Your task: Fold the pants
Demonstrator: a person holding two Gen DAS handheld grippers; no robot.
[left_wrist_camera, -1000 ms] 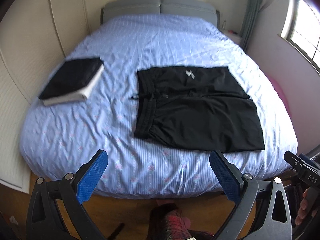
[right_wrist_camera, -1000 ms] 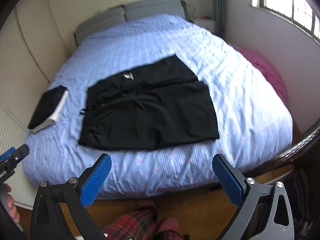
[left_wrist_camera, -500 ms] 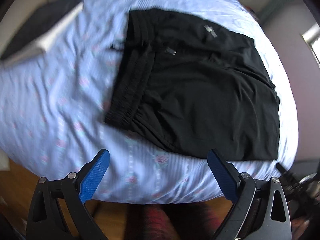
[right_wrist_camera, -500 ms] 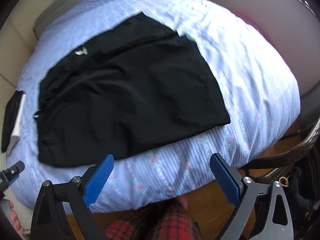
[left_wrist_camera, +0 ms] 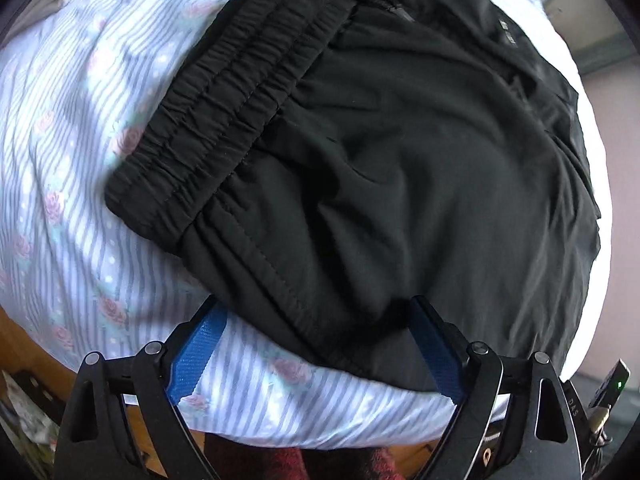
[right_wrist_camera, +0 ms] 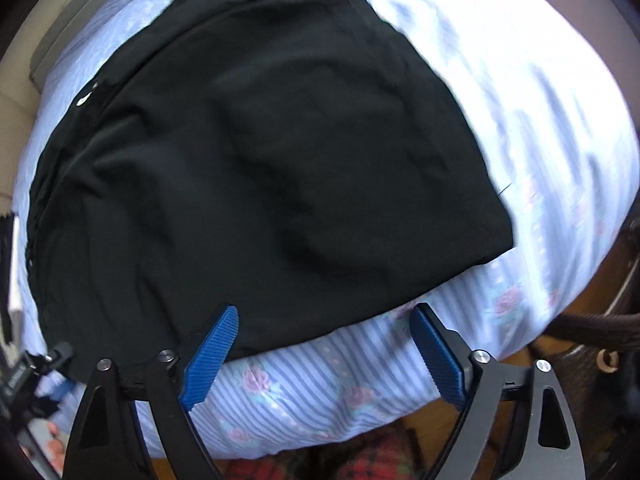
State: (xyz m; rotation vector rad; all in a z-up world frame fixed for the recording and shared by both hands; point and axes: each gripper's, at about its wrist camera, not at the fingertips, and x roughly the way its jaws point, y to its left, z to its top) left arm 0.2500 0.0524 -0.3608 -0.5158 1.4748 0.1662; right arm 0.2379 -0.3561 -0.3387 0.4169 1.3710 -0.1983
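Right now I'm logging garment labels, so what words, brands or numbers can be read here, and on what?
"DAS": printed on the other gripper's black body, at the left wrist view's right edge.
Small pale tag on the black pants: too blurred to read.
White logo mark on the pants: a shape, no legible letters.
Bedsheet: stripes and roses only, no text.

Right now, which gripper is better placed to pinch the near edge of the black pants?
Left. The left gripper is open with the black pants' near edge between its fingers. The right gripper is open too, mostly over striped bedsheet.
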